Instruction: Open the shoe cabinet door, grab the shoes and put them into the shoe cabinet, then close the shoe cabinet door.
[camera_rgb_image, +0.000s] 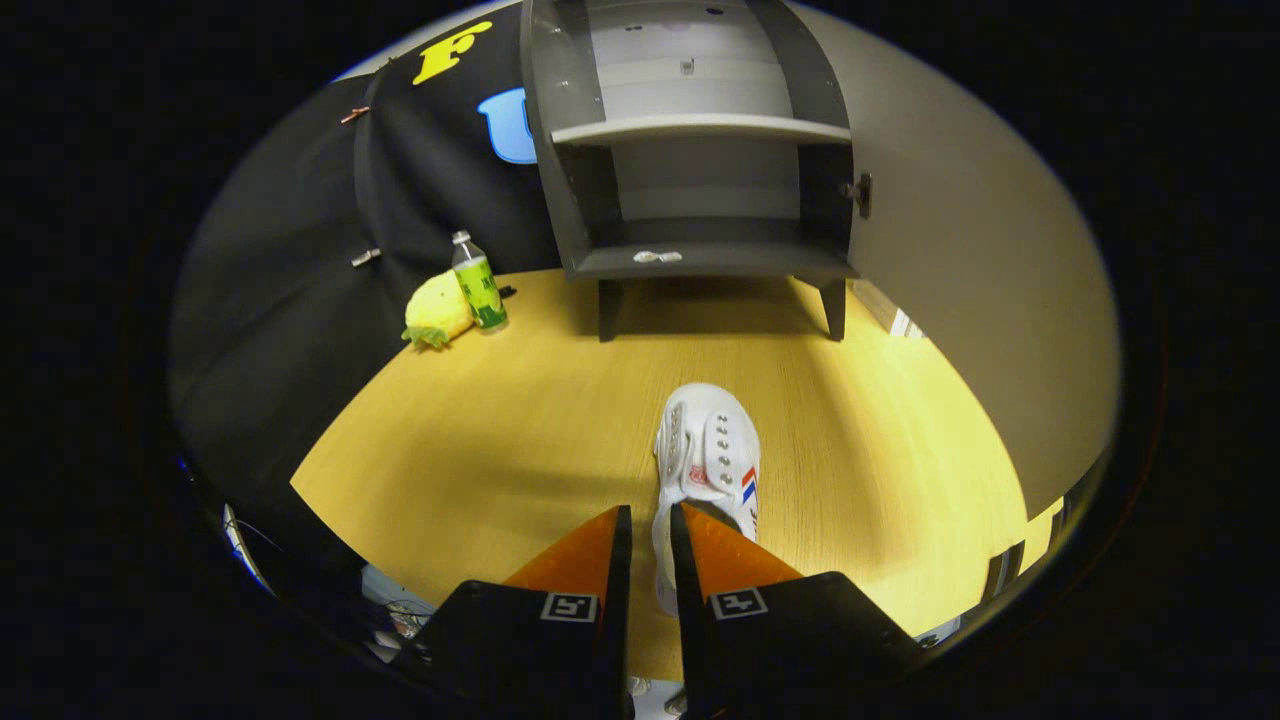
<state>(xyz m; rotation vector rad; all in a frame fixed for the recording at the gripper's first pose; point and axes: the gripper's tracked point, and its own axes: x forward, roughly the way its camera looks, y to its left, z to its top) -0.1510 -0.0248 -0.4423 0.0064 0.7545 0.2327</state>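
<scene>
Between the claw's (650, 525) fingers, the shoe (708, 455) sits pinched.

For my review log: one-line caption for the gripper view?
Claw shut on white shoe's heel, open shoe cabinet ahead.

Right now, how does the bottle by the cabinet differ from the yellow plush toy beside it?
The bottle stands upright and slim; the plush toy lies low and rounded. The bottle has a green label and pale cap; the toy is yellow all over. Both rest on the wooden table, touching, left of the open cabinet, far beyond the gripper clamping the shoe.
</scene>
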